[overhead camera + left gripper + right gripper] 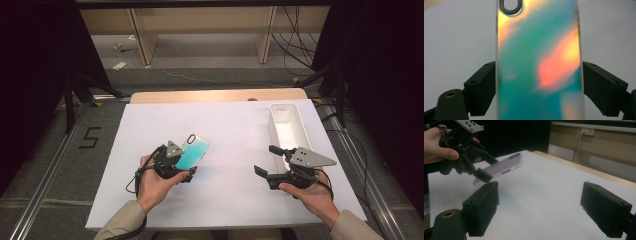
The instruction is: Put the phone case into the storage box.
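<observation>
White tabletop, left gripper fingers clamping iridescent phone case, right gripper fingers wide, empty.

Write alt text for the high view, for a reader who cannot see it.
A person's left gripper holds an iridescent teal phone case by its sides above a white table. The right gripper hovers open and empty beside a long white tray at the table's right edge.

Phone case left over table; tray right.
</observation>
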`<state>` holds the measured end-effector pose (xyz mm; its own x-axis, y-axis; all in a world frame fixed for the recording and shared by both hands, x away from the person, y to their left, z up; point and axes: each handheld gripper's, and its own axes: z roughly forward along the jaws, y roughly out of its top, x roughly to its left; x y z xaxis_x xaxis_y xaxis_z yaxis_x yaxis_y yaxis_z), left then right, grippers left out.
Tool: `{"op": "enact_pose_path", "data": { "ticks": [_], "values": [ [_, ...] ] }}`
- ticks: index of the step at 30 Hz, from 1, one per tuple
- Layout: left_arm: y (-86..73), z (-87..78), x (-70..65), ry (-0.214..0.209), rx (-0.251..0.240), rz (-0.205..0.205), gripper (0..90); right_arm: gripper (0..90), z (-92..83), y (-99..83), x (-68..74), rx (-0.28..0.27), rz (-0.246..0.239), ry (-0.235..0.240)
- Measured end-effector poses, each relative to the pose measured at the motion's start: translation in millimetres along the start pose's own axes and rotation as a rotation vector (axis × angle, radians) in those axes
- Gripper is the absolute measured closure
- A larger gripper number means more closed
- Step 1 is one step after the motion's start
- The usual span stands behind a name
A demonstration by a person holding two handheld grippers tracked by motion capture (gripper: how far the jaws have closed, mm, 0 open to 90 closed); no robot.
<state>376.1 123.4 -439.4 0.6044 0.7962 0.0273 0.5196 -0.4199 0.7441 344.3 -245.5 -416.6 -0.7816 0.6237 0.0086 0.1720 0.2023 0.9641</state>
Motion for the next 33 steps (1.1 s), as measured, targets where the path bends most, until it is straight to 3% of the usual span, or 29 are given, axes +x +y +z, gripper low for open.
{"op": "enact_pose_path", "data": {
  "ticks": [6, 17, 33],
  "values": [
    [2.9, -1.0, -1.6, -0.007, -0.043, -0.006, 16.7, 15.9, 8.1, 4.0, -0.3, -0.001, -0.006, 0.001],
    [7.1, 1.3, -5.4, -0.025, -0.099, 0.018, 16.7, 16.1, 28.5, 10.3, -1.1, 0.006, -0.009, -0.003],
    [10.4, 7.3, -18.6, -0.074, -0.161, 0.067, 16.7, 16.3, 53.9, 18.4, -1.7, -0.009, 0.042, 0.005]
  ]
}}
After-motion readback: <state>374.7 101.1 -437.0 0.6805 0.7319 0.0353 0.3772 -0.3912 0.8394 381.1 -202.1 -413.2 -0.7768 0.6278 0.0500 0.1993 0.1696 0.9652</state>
